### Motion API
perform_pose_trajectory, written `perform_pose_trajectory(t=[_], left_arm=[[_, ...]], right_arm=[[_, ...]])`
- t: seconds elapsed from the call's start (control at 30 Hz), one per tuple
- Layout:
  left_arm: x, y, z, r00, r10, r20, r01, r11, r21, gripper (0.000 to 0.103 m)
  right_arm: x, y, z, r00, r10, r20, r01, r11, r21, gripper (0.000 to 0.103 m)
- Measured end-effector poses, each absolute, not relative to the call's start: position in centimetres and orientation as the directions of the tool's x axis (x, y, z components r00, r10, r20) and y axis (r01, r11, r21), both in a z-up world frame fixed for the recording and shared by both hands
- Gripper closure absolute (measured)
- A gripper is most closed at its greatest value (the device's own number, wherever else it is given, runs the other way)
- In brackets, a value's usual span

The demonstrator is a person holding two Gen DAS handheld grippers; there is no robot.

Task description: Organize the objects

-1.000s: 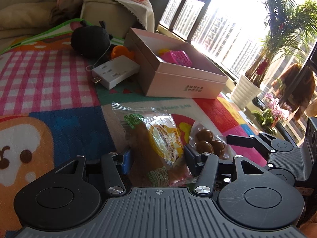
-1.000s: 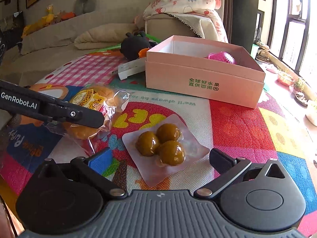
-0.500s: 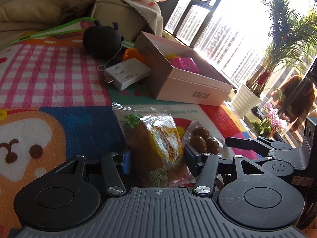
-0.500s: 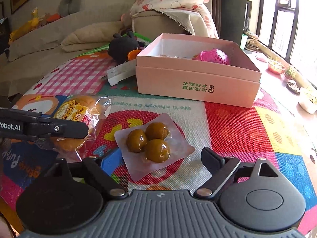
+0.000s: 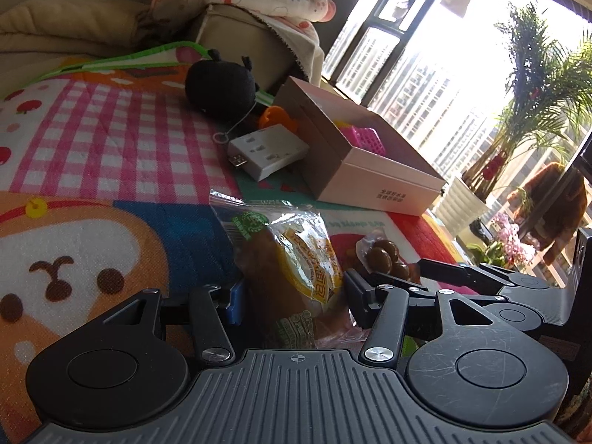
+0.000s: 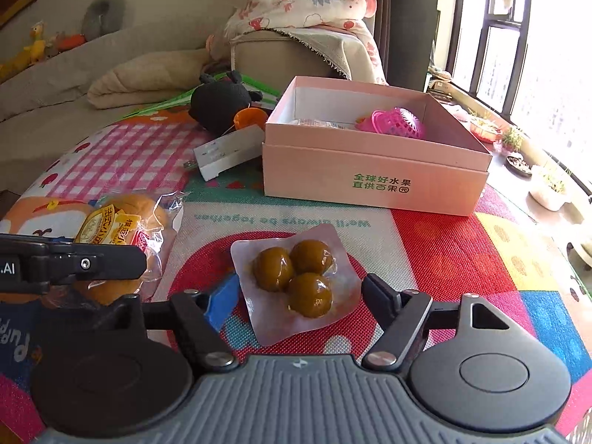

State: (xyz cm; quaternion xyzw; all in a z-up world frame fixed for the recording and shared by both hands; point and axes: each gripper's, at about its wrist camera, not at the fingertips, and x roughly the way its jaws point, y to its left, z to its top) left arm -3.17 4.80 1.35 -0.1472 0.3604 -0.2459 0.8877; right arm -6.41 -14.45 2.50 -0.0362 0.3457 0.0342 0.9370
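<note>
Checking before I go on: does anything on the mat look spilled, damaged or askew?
Nothing spilled or damaged. The white plastic charger block lies askew against the pink cardboard box, and the black plush toy lies tipped behind it.

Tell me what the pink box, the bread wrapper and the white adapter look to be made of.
Pink box: matte cardboard, probably; crisp folded edges, printed green characters.
Bread wrapper: thin clear plastic film; glossy, crinkled, bun visible through it.
White adapter: hard plastic, it seems; smooth moulded shell, with a metal plug at one end.
</note>
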Motion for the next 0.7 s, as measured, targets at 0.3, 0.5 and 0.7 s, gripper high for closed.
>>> perform_pose_trajectory(t=[0.3,0.5,0.7], left_arm=[[-3.4,4.6,1.4,0.618,-0.542,-0.570,0.333,0.837,-0.435,0.045],[-3.5,3.6,1.5,0.606,-0.543,-0.581,0.350,0.838,-0.418,0.045],[-3.7,2.2,1.9,0.595,-0.547,-0.589,0.377,0.837,-0.396,0.045]], right_arm=[[-7.8,-15.8,4.0,0.785,0.033,-0.618,-0.106,0.991,-0.081,0.060],[-9.3,-16.6,5.3,0.816,0.057,-0.575,-0.139,0.985,-0.099,0.083],[-10.2,-17.3,5.8,0.850,0.036,-0.526,-0.126,0.983,-0.137,0.085]])
